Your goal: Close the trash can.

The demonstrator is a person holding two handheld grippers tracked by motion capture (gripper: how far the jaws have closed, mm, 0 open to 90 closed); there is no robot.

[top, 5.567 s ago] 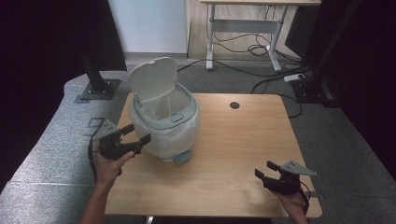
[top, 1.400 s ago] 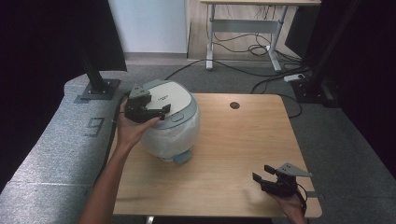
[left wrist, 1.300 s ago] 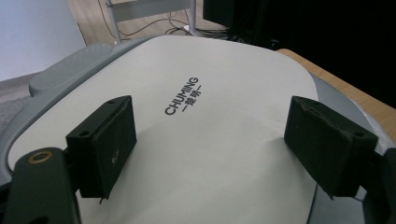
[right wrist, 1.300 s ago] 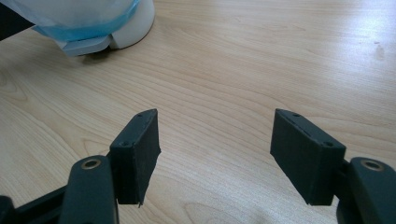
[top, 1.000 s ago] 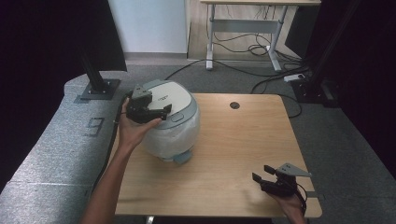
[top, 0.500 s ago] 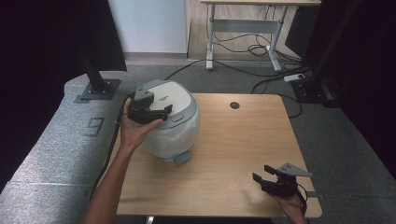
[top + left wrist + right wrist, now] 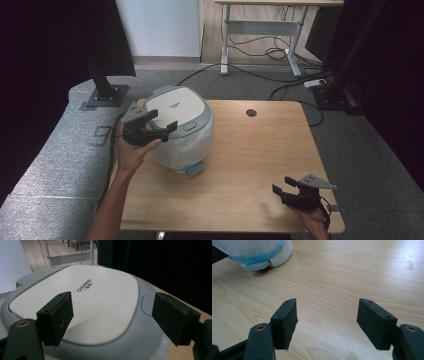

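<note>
Lid looks properly closed on the rice cooker [image 7: 181, 127], which is parked at the table's [image 7: 260, 165] left side. Left gripper [image 7: 150, 129] is held wide and empty just beside it, right gripper [image 7: 289, 192] is rested open, so little's left.

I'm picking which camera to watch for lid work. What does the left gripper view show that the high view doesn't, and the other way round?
Left gripper view: the brand lettering on the lid, readable, and the pads of the left tongs standing open just above the lid.

High view: the whole table, the cable hole, the right tongs resting open near the front corner, and the cooker's blue base.

Both: the rice cooker, lid shut, its latch button, and the left tongs at its lid.
</note>
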